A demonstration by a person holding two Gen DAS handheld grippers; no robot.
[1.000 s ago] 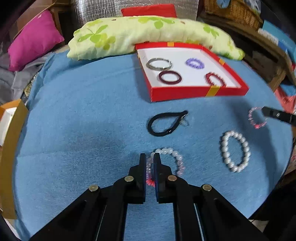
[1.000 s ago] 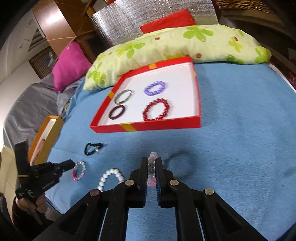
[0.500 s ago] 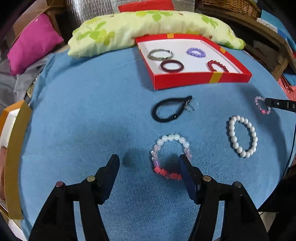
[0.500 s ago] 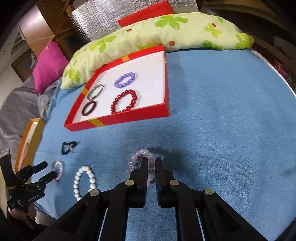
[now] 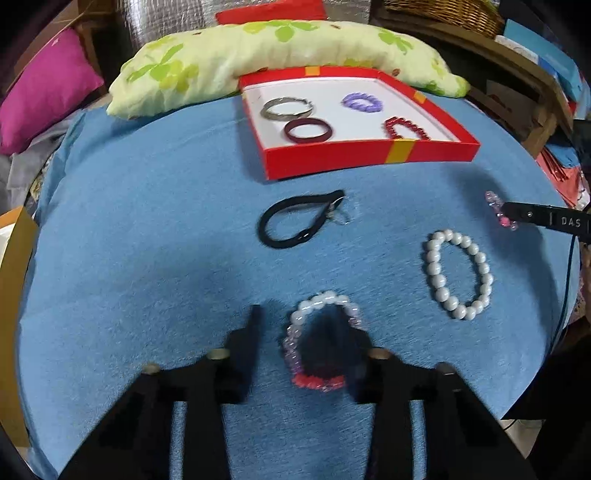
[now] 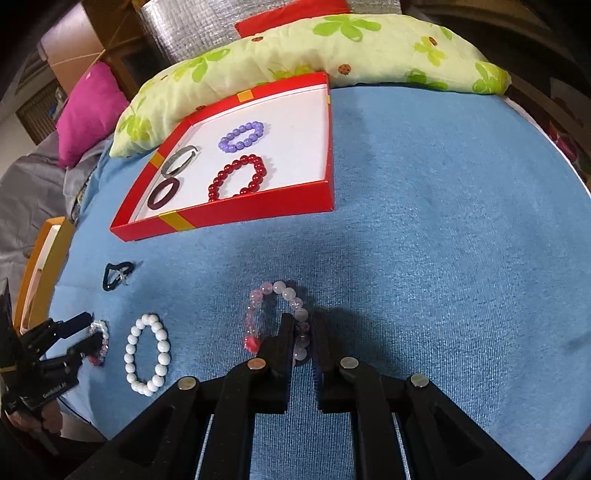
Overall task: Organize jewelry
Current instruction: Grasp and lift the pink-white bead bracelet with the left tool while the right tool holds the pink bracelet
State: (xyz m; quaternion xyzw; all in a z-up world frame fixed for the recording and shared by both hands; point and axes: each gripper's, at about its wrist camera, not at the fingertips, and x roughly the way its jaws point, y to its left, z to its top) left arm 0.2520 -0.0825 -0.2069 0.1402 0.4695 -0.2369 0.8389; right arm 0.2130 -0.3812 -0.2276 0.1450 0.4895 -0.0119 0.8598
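A red box with a white floor holds a silver ring, a dark red ring, a purple bead bracelet and a red bead bracelet. On the blue cloth lie a black cord loop, a white pearl bracelet and a white, pink and red bracelet. My left gripper is open and straddles that bracelet. My right gripper is shut on one side of a pink bead bracelet that rests on the cloth. The right gripper also shows in the left wrist view.
A green floral pillow lies behind the box. A pink cushion is at the far left and an orange box edge at the left. A wicker basket and shelves stand at the back right.
My left gripper opened, let go of the white-pink-red bracelet and now sits lower around it. My right gripper lowered the pink bracelet, which now lies flat on the cloth.
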